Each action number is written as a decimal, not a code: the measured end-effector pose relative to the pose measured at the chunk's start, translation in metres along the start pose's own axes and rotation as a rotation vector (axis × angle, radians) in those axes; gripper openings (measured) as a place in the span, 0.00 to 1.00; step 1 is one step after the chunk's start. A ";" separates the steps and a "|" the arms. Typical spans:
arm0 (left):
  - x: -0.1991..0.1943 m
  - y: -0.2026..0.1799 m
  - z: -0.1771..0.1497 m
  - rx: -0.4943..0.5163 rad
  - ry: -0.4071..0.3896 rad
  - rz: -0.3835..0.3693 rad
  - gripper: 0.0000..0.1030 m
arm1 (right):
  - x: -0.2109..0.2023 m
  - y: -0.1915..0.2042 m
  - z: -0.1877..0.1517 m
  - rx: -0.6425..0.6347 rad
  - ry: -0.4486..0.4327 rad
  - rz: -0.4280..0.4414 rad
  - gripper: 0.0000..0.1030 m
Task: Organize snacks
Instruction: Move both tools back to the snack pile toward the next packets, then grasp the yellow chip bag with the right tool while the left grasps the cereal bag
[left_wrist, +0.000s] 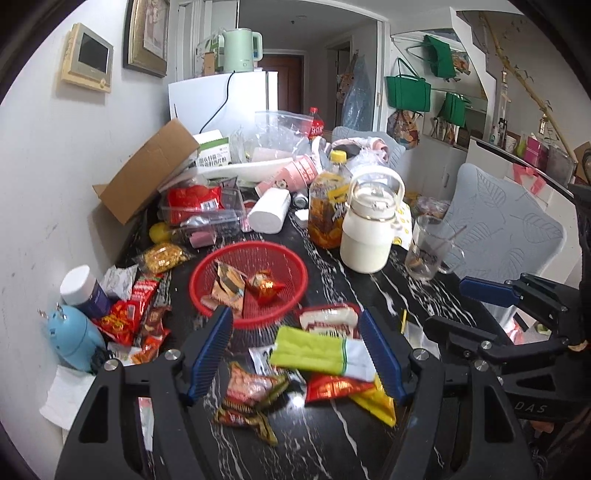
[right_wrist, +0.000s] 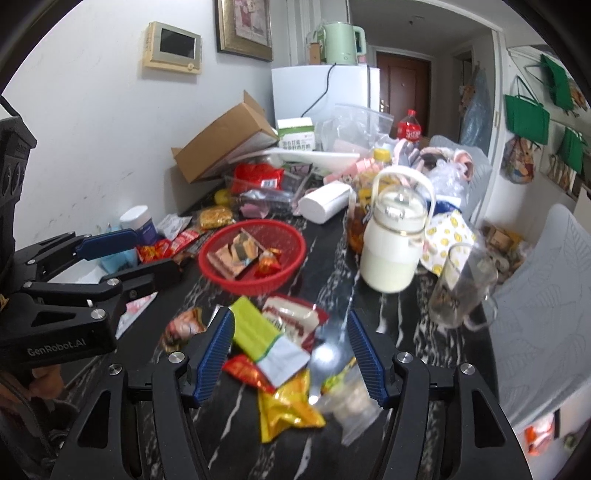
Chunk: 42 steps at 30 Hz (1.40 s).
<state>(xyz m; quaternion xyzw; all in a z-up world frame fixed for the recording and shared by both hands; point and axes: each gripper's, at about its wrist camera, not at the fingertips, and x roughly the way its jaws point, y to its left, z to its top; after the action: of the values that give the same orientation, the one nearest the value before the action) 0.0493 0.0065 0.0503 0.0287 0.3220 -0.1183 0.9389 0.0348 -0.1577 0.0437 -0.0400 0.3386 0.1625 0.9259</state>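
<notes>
You are looking at a red basket sitting upright on the table, holding two wrapped snacks. Loose packets are lying flat just in front: a lime-green one overlapping red and yellow wrappers.

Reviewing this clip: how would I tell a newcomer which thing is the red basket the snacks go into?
Start at the black marbled table. The red basket sits in front of the white jug. It is the only round mesh thing there, and it holds two wrapped snacks.
</notes>
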 end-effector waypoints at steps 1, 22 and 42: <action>0.000 0.000 -0.003 -0.001 0.009 -0.002 0.69 | 0.000 0.000 -0.004 0.004 0.007 0.002 0.62; 0.030 0.027 -0.074 -0.121 0.172 -0.073 0.69 | 0.044 0.008 -0.075 0.084 0.193 0.063 0.62; 0.094 0.065 -0.083 -0.138 0.277 -0.043 0.69 | 0.097 0.004 -0.078 0.058 0.289 0.039 0.72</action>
<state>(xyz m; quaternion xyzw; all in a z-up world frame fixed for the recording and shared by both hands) 0.0875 0.0617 -0.0742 -0.0270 0.4562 -0.1109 0.8825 0.0553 -0.1419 -0.0783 -0.0297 0.4737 0.1631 0.8649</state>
